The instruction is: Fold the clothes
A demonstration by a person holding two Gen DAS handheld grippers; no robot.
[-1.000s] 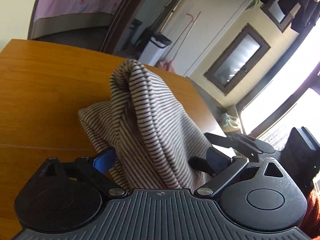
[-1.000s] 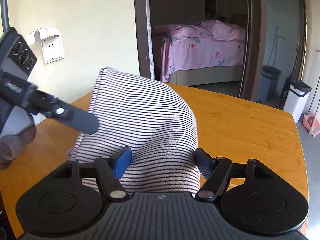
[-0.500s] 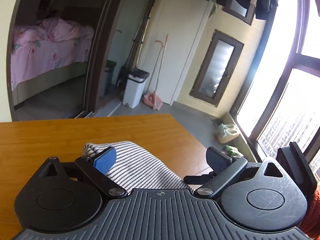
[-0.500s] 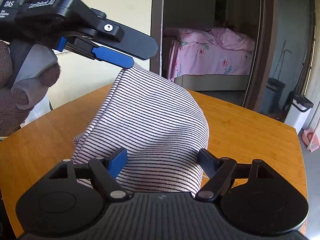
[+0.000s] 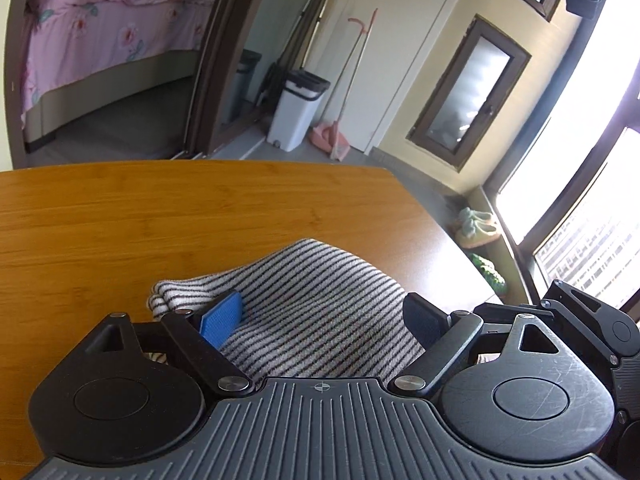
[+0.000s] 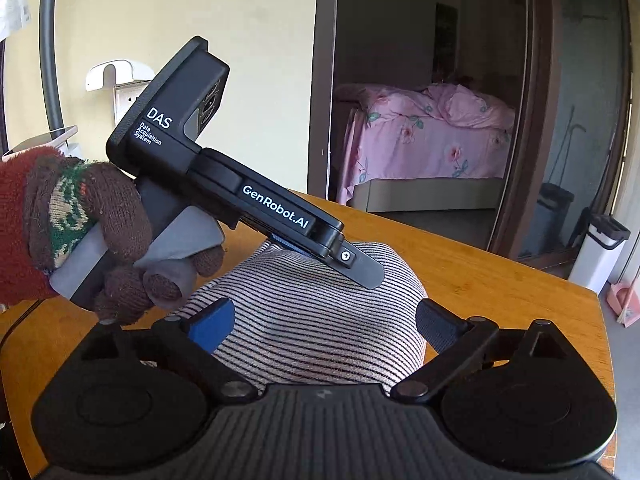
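Note:
A grey-and-black striped garment (image 5: 320, 300) lies bunched in a low, folded mound on the wooden table (image 5: 160, 220). It sits between the wide-apart fingers of my left gripper (image 5: 324, 316), whose jaws are closing; the pads do not pinch it. In the right wrist view the same garment (image 6: 320, 320) lies between the fingers of my right gripper (image 6: 324, 324), whose jaws are opening and no longer grip it. My left gripper (image 6: 340, 260), held by a gloved hand (image 6: 80, 216), slants down from the left with its tips just over the top of the mound.
The table's far edge and right corner (image 6: 580, 300) are close behind the garment. Beyond are a doorway to a room with a pink bed (image 6: 432, 136), a white bin (image 5: 298, 112), and bright windows at the right. A wall socket (image 6: 128, 96) is behind the left hand.
The garment has sunk from a tall raised hump to a low mound on the table. My left gripper swung in above it from the left. The right jaws have spread wider, off the cloth.

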